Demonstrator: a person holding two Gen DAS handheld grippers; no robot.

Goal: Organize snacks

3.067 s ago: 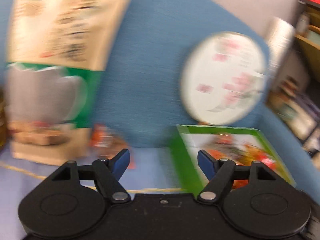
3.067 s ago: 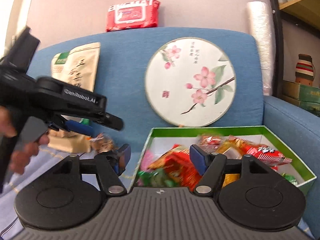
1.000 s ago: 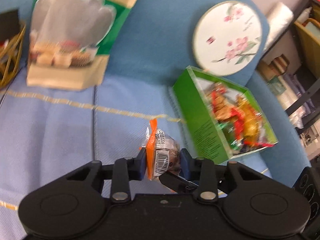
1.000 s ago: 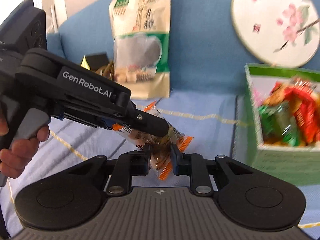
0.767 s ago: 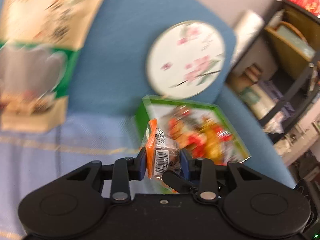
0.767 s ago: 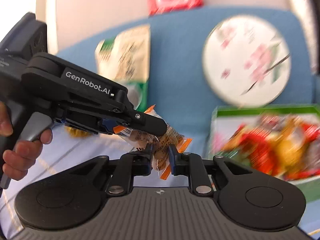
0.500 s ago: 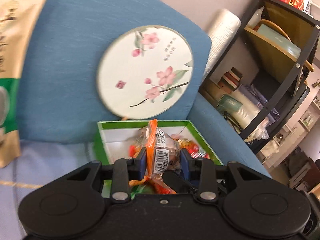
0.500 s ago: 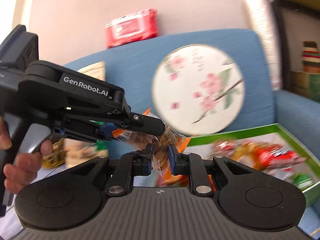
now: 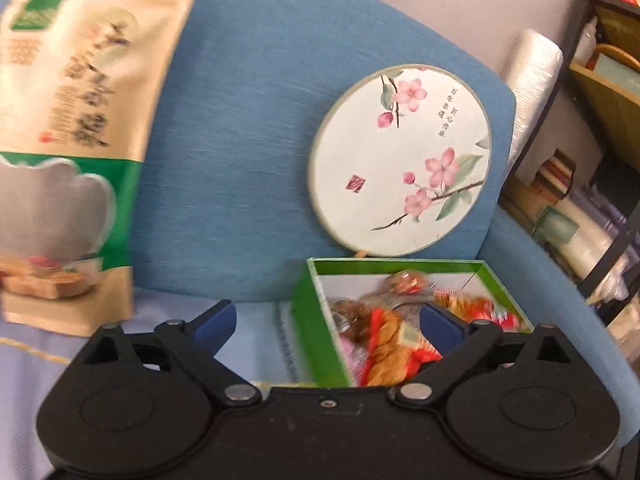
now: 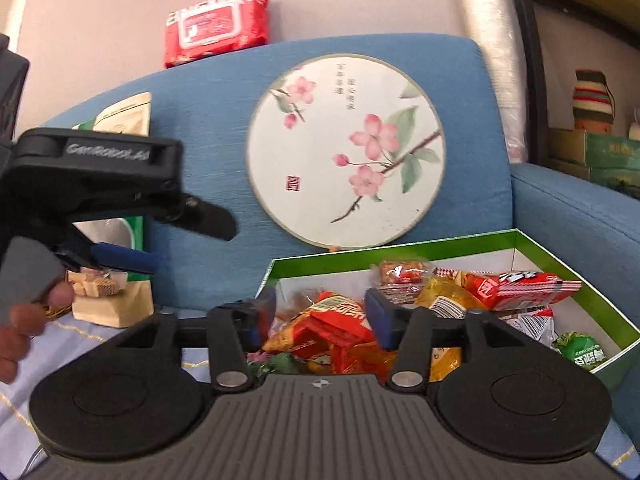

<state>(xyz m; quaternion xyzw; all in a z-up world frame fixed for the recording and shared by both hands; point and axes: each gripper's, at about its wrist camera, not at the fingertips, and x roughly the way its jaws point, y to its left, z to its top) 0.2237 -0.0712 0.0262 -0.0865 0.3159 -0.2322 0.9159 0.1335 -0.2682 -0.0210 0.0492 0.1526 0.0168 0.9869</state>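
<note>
A second ago both grippers pinched one orange-ended snack packet between them; now that packet is out of both, and the green box has come from the right of the frame to just ahead of the tools. The left gripper (image 9: 326, 322) has its jaws opening, spread wide with nothing between the blue pads. The right gripper (image 10: 320, 316) is opening too, its pads clear of any wrapper, poised over the near left corner of the green box (image 10: 592, 292).

The packet itself I cannot pick out with certainty; a brownish wrapped piece lies in the box's near left part in the left wrist view, among the pile of snacks (image 10: 400, 304), and it is probably that one. So this delivery looks done. The box sits in the lower right of the right wrist view, on the blue sofa (image 10: 208, 92) seat, already well filled with red, orange and green wrappers.

What remains is unclear: no loose snack shows on the pale seat cover (image 9: 248, 340) in either view. A large kraft pouch (image 9: 80, 120) leans against the backrest at upper left, and a round floral fan (image 9: 400, 160) stands behind the box. A red wipes pack (image 10: 218, 20) rests on top of the backrest. A shelf unit (image 9: 600, 120) stands at far right. Nothing blocks the box; only the left tool, held by a hand (image 10: 20, 320) at lower left, crowds the right one's side.
</note>
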